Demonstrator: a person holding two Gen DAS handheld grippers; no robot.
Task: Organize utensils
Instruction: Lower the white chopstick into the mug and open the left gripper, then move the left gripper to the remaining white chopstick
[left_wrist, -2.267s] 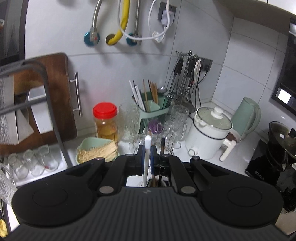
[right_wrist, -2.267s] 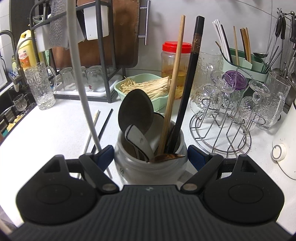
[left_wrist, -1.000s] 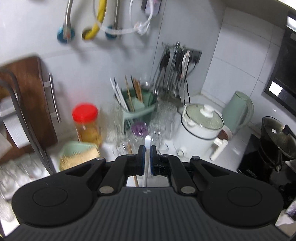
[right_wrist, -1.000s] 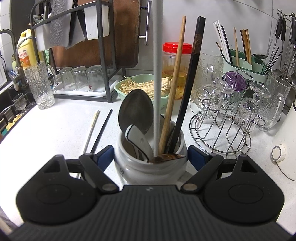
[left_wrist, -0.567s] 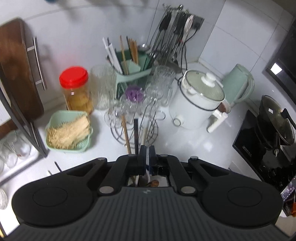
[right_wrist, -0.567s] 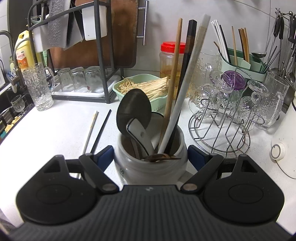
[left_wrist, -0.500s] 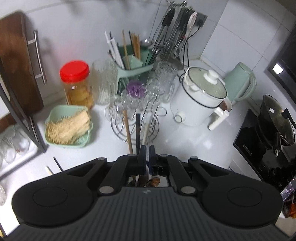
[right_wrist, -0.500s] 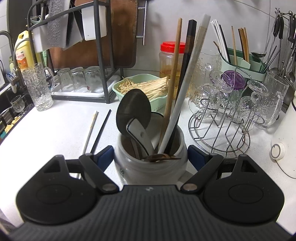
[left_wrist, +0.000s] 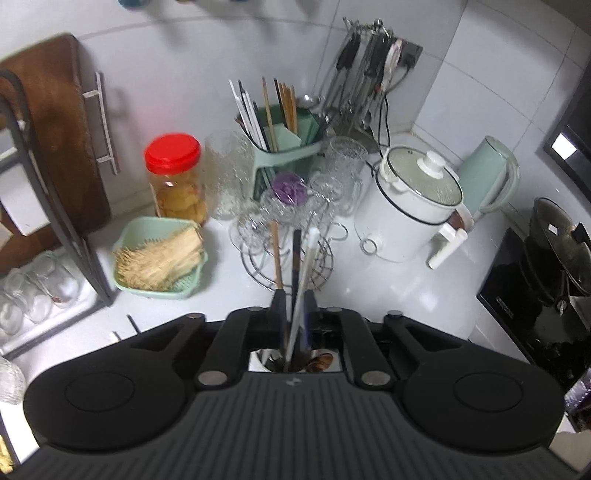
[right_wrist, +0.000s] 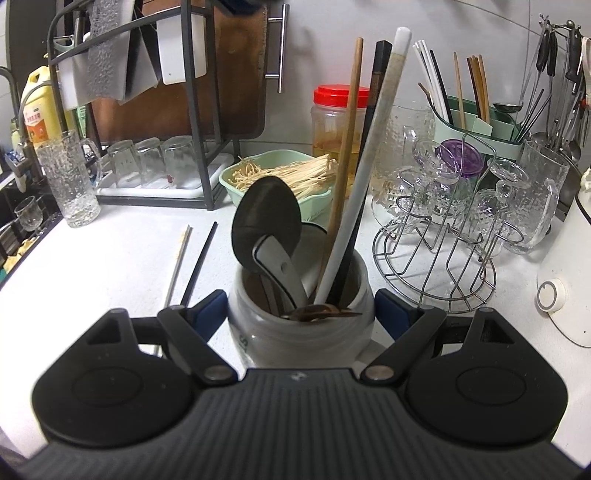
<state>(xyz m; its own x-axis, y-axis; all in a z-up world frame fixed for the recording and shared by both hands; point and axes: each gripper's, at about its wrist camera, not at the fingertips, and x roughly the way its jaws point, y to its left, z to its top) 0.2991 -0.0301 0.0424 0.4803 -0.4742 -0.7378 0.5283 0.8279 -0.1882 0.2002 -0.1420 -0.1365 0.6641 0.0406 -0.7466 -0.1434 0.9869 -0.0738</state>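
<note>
My right gripper (right_wrist: 301, 310) is shut on a white ceramic jar (right_wrist: 295, 343), with a blue pad against each side. In the jar stand a dark spoon (right_wrist: 266, 218), a wooden chopstick (right_wrist: 345, 147), a dark chopstick (right_wrist: 378, 70) and a white chopstick (right_wrist: 369, 166). From above, my left gripper (left_wrist: 293, 308) hovers over the jar's mouth (left_wrist: 266, 360). Its jaws are opening, and the white chopstick (left_wrist: 308, 258) leans loose in the narrow gap between them. Two loose chopsticks, one pale (right_wrist: 179, 254) and one black (right_wrist: 201, 258), lie on the counter left of the jar.
Behind the jar are a green basket (right_wrist: 236, 177), a red-lidded jar (right_wrist: 340, 118) and a wire rack of glasses (right_wrist: 443, 229). A green caddy of chopsticks (right_wrist: 480, 125) stands at the back right, a dish rack (right_wrist: 147, 166) at the left. A rice cooker (left_wrist: 410, 206) and a stove (left_wrist: 535, 295) stand to the right.
The left gripper lowered the white chopstick into the jar beside the wooden and dark ones, tilted downward, and its jaws have now parted off the stick. The right gripper and jar stayed put.
</note>
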